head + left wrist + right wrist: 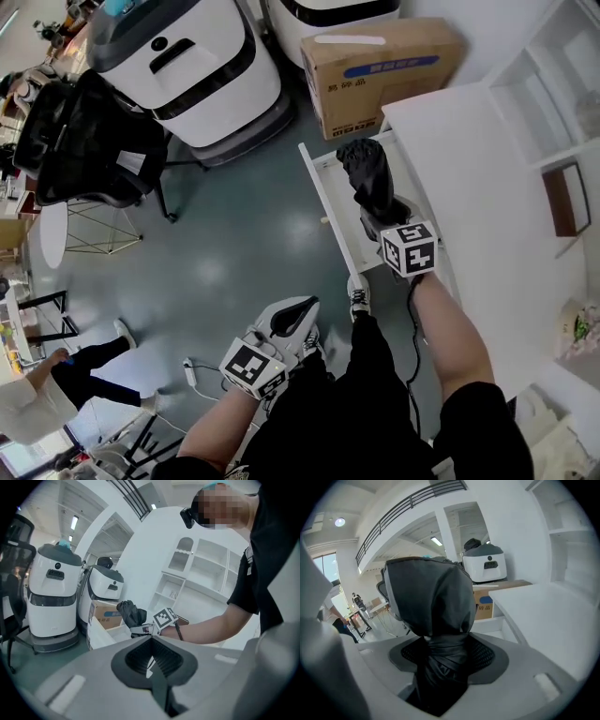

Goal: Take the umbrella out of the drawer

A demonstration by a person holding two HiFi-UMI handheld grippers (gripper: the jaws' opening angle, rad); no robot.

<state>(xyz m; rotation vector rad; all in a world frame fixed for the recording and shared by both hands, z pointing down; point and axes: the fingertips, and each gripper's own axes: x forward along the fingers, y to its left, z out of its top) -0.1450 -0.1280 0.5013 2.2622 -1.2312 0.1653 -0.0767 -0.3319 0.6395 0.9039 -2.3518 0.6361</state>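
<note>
The right hand-held gripper (440, 667) is clamped on one end of the folded black umbrella (364, 169), held over the open drawer (323, 202). It looks light, and its soft, slick fabric probably squashes, so a hold on the stiff core seems surest. The left hand-held gripper (152, 660) is closed and empty.

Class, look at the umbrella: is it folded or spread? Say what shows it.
Folded. The umbrella is a compact black bundle, fabric wrapped tight, clamped by the right gripper; no canopy is spread.

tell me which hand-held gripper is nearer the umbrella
Right. The right hand-held gripper is shut on the umbrella over the drawer; the left hand-held gripper hangs apart, beside the person's leg.
</note>
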